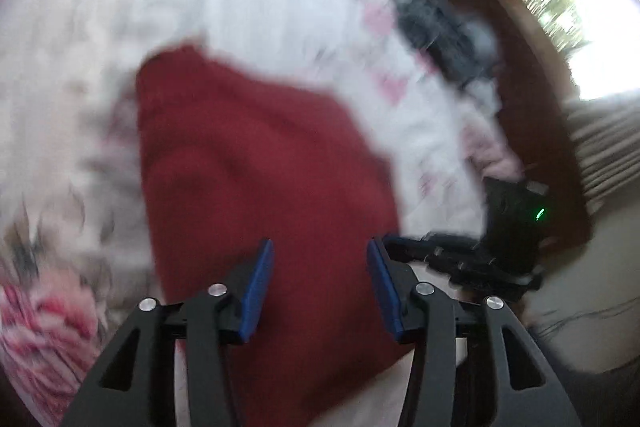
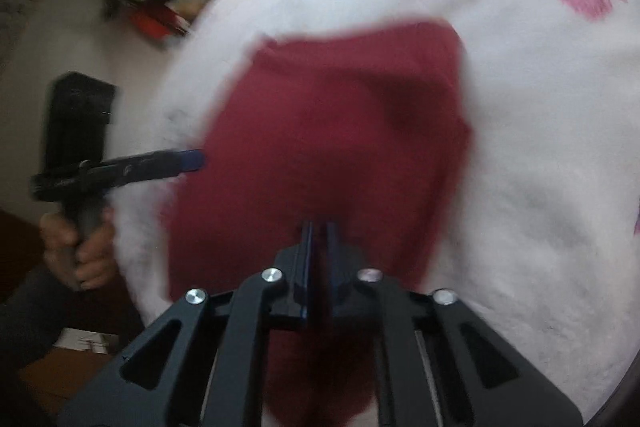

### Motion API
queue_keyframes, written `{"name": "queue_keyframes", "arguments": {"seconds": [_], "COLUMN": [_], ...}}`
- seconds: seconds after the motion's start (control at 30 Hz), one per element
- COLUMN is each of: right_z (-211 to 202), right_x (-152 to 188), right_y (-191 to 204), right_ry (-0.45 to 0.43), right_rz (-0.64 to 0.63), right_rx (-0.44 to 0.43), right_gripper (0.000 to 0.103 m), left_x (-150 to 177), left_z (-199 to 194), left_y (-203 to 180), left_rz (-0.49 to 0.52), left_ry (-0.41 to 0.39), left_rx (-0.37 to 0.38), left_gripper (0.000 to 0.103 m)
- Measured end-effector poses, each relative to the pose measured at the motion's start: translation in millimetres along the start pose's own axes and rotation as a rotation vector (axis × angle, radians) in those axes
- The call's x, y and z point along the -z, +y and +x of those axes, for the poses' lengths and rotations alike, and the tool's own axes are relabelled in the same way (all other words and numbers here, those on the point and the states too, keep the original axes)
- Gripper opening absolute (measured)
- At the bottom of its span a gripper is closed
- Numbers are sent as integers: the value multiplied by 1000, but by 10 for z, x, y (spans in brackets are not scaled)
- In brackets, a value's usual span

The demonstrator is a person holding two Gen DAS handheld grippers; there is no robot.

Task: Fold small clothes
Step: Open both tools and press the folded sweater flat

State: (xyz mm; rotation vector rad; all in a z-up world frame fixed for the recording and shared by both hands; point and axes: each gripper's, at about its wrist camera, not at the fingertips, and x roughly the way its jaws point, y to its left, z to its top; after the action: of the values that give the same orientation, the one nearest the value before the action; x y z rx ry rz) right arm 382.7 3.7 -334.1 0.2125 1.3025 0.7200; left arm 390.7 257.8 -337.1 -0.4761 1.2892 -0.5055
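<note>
On the left, the left gripper [image 1: 320,279] hangs just over the near part of a dark red garment [image 1: 256,163], its blue pads [image 1: 256,291] spread wide apart with nothing between them. A hand [image 2: 76,243] holds its handle, seen from the right wrist view.

Centre: the red garment lies spread on a white bedcover [image 1: 120,27] printed with pink and grey flowers. Both views are motion-blurred, so seams, hems and the kind of garment cannot be told.

Handling, as a judgement: soft, light, limp cloth; it should drape and sag from any pinch, with little slip against padded fingers. Not fragile. Best taken at an edge or corner, one layer or a full fold, not mid-panel.

Right: the right gripper [image 2: 319,239] sits low over the garment's near edge, pads pressed nearly together; whether cloth is caught between them cannot be told.

Containers: none visible in either view; only blurred dark items beyond the bed.
</note>
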Motion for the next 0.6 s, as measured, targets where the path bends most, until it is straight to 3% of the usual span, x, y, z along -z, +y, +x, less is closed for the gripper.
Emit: {"name": "queue_keyframes", "arguments": {"seconds": [0.1, 0.13, 0.23, 0.33, 0.4, 0.47, 0.5, 0.6], "right_z": [-112, -195, -430, -208, 84, 48, -72, -336], "right_x": [26, 48, 199, 338, 417, 410, 423, 490], "right_y": [-62, 21, 246, 296, 222, 323, 373, 594], "right_ry": [-11, -22, -39, 31, 73, 47, 23, -40], "right_rz": [52, 35, 10, 0, 26, 30, 32, 26], "right_rx": [6, 9, -53, -12, 41, 58, 50, 32], "right_gripper": [0, 8, 9, 5, 0, 0, 7, 8], "left_x": [29, 78, 347, 551, 566, 553, 590, 839], "left_z": [-63, -171, -419, -162, -73, -209, -344, -541], "left_y": [-46, -107, -228, -126, -35, -41, -129, -267], "left_rz": [-42, -35, 14, 0, -40, -81, -69, -29], "left_ry": [-28, -46, -81, -2, 4, -27, -54, -88], "left_rx": [12, 43, 81, -3, -3, 21, 42, 100], "left_gripper": [44, 46, 51, 50, 44, 44, 45, 50]}}
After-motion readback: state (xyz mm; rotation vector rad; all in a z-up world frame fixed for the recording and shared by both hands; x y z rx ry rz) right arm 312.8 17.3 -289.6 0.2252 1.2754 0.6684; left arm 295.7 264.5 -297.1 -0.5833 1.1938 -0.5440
